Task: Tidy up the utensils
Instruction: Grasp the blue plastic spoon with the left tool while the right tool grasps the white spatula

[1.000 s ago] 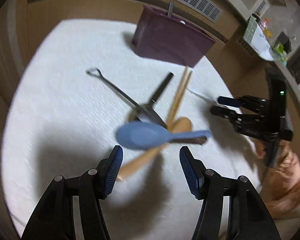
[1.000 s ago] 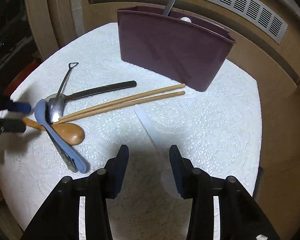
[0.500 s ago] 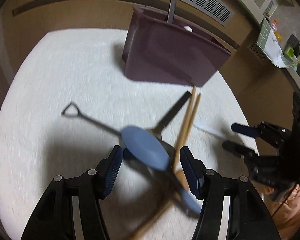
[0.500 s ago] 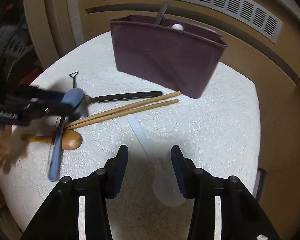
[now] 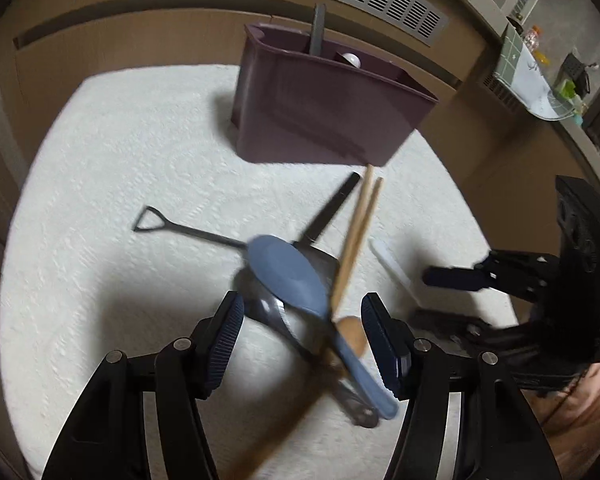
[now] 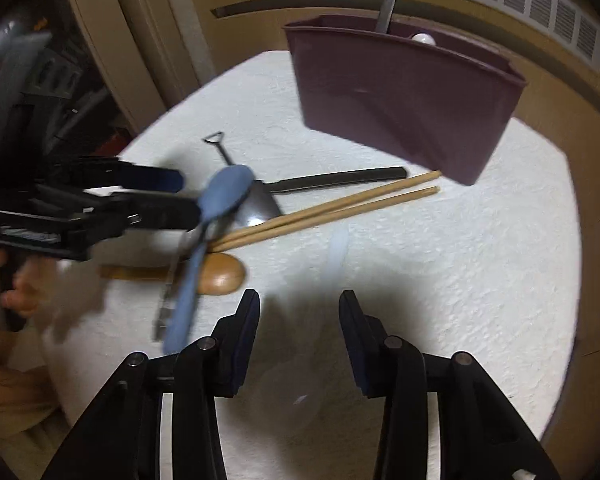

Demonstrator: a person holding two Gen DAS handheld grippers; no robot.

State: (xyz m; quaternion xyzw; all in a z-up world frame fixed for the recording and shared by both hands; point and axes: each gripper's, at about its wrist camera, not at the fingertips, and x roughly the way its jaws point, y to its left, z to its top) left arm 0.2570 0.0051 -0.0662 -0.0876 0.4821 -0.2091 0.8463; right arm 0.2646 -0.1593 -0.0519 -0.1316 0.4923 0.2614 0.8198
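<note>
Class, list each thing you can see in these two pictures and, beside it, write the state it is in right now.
Left gripper: open, over the utensil pile.
Right gripper: open, over the clear spoon.
Blue spoon: lying on top of the pile.
Chopsticks: side by side, flat.
Wooden spoon: flat, under the blue spoon.
Clear spoon: flat, apart from the pile.
Purple caddy: upright, two utensils inside.

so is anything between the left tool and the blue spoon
Nothing visible. The left tool is open with the blue spoon lying directly between its fingers, on top of the pile. The chopsticks and wooden spoon crowd its right side.
</note>
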